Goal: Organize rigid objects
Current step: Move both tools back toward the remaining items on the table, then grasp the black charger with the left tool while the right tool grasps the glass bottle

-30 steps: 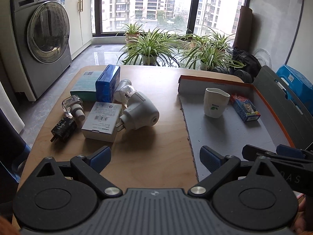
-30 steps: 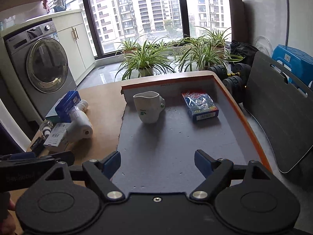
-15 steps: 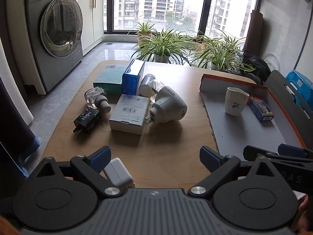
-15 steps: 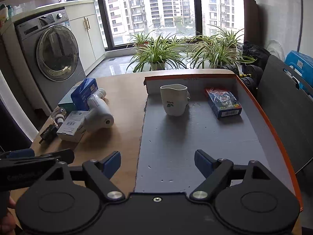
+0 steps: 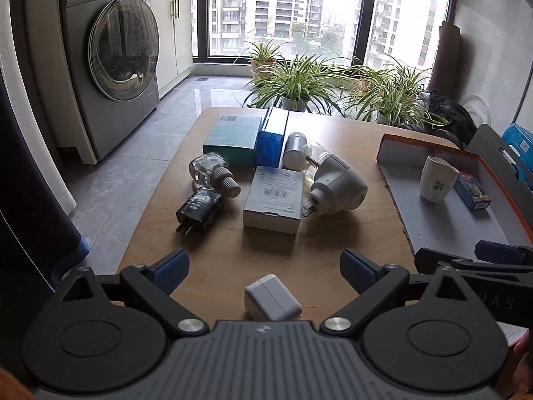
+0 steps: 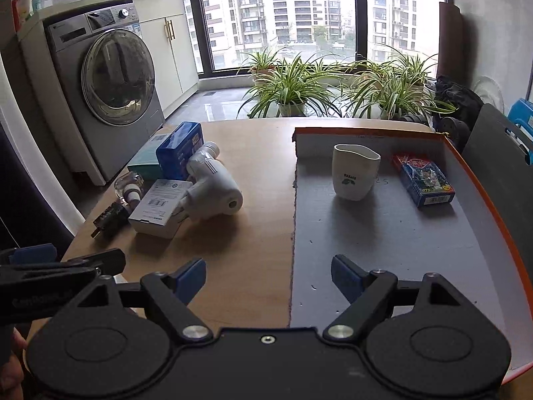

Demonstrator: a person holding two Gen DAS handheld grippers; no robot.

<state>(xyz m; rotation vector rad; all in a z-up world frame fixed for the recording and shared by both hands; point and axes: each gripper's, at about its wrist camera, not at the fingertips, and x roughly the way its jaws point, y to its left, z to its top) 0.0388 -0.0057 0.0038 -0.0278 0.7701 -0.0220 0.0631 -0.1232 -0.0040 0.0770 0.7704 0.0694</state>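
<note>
Tongs level and low over the tabletop (image 5: 233, 253): left tongs (image 5: 263, 266) spread wide, empty, small white adapter (image 5: 272, 300) lying between them at 6 o'clock. Right tongs (image 6: 268, 275) equally wide, empty, straddling the grey tray (image 6: 399, 233) edge; white cup (image 6: 354, 175) at 1 o'clock.

- Soft overcast daylight enters through the far window (image 5: 286, 10).
- Soft shadows fall toward the near side on the desk (image 5: 233, 253).
- Fisheye bending, dark corners; focus sharp throughout.

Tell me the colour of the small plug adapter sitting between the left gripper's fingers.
White adapter, lying on the wooden table; the left wrist view shows it best.
</note>
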